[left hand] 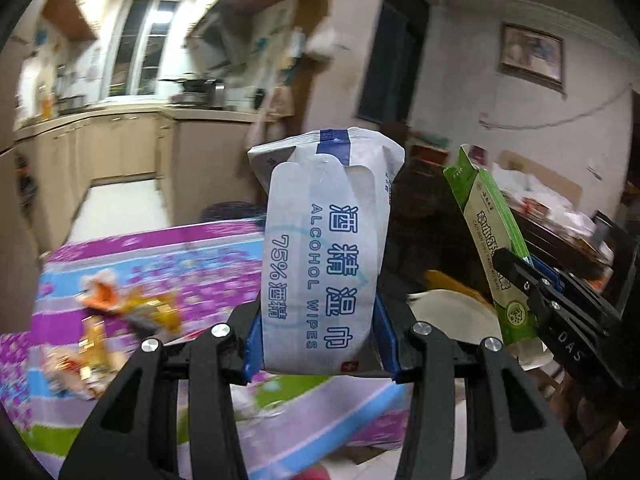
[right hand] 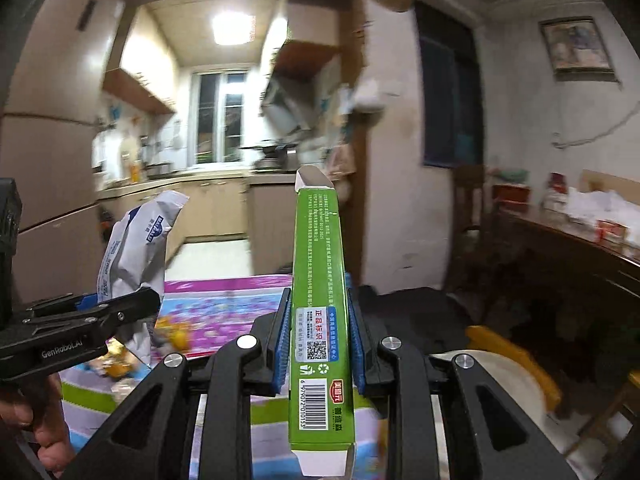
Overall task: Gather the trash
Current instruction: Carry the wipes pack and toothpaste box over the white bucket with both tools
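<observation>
Your left hand-held gripper (left hand: 320,344) pinched a white alcohol wipes pack (left hand: 324,248) upright between its blue pads, lifted above the counter (left hand: 168,256) with its purple patterned cloth. Your right hand-held gripper (right hand: 318,344) clamped a green carton (right hand: 320,300), also upright and raised off the counter, just beside the pack. Orange and yellow wrappers (left hand: 116,300) lay scattered near the counter's left edge, blurred.

Both wrist views close along tools, facing kitchen, sharing table (left hand: 160,248)
</observation>
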Demonstrator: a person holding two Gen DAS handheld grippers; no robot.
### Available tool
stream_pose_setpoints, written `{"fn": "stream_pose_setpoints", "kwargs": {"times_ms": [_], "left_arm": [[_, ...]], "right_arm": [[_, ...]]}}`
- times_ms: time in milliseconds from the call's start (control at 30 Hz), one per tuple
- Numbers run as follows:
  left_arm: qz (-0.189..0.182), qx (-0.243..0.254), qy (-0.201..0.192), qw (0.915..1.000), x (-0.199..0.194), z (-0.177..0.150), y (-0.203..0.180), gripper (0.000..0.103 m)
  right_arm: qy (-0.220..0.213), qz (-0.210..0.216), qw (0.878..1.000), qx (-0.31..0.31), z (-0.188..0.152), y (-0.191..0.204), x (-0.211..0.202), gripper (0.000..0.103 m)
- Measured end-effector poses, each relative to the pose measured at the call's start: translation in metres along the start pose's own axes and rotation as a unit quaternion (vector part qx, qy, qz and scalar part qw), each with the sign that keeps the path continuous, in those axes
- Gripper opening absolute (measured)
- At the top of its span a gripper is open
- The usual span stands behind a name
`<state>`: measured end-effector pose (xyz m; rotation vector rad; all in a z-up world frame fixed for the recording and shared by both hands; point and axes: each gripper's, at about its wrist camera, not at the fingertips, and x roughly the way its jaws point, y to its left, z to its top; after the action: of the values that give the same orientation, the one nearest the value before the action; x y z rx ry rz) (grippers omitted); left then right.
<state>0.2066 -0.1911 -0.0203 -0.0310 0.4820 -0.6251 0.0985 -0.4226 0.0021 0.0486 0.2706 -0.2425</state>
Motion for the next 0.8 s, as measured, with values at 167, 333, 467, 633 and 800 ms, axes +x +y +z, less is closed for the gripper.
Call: {"fn": "stream_pose_setpoints", "kwargs": {"times_ms": [167,333,467,633,800], "left_arm": [[-0.061,0.032,0.034,0.9971,0.052,0.003,-0.061,0.044],[-0.11,0.05,0.082,0.9893,0.098,0.007,-0.107,0.044],[-0.133,0.057,0.129,0.981,0.14,0.006,-0.136,0.044],[-0.142,0.05,0.185,0.9711,0.176,-0.003,-0.162,0.044],[-0.137,0.046,0.244,0.959,0.213,-0.014,-0.181,0.043]], "right_arm": [[0.022,-0.063,0.998,0.02,0.002,-0.075,0.0,0.026],[0.086,-0.092,0.991,0.052,-0.009,-0.152,0.017,0.026],[0.152,-0.101,0.98,0.079,-0.021,-0.204,0.053,0.026],[0.214,-0.101,0.967,0.095,-0.04,-0.239,0.098,0.026],[0.25,-0.107,0.956,0.113,-0.059,-0.262,0.121,0.026]]}}
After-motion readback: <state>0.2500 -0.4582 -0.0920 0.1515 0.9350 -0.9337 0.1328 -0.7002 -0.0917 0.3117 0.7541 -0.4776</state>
